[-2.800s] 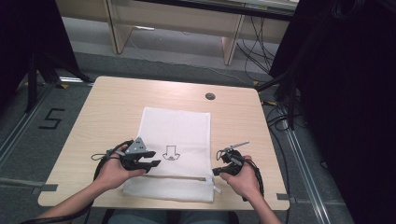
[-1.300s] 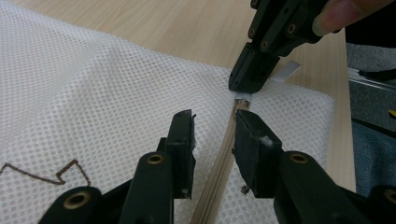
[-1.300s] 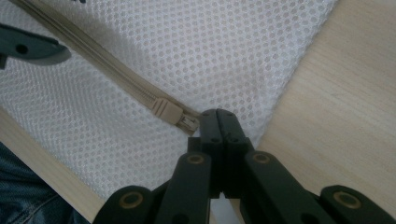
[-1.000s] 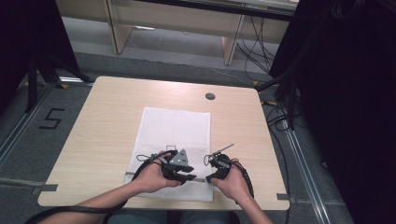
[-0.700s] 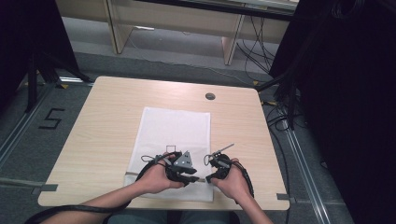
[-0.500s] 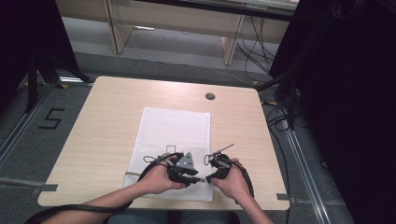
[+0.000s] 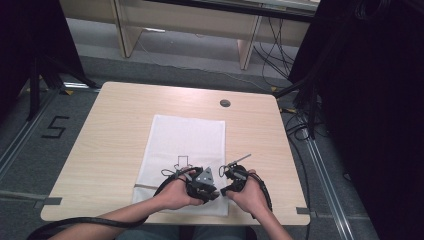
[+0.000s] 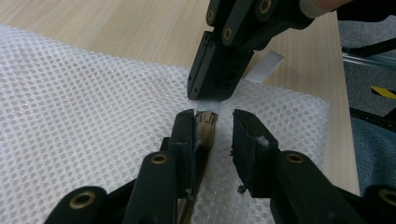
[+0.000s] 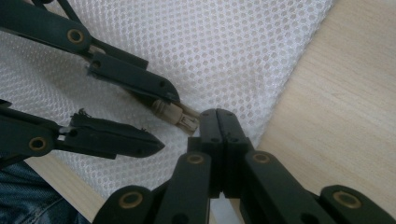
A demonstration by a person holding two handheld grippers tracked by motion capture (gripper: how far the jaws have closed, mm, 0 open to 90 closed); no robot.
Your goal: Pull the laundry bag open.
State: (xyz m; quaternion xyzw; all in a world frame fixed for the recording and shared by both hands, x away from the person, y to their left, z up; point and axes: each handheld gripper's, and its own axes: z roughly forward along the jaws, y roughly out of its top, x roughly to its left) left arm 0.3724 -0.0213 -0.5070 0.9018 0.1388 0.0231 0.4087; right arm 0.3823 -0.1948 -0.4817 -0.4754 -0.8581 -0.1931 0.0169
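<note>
Zipper slider (image 8: 205,132) sits on the near edge of the white mesh bag (image 7: 187,145), at about 6 o'clock on the table (image 7: 110,125), with its white pull tab (image 8: 264,66) pointing away toward the bag's near right corner. The left gripper (image 8: 213,135) straddles the slider, half open; its jaws have just been closing, one pad touching the slider and the other still apart from it. Just beyond, at 12 o'clock in the left gripper view, the right gripper (image 9: 219,122) is clamped fully shut on the pull tab. Both hands meet at the table's near edge.
</note>
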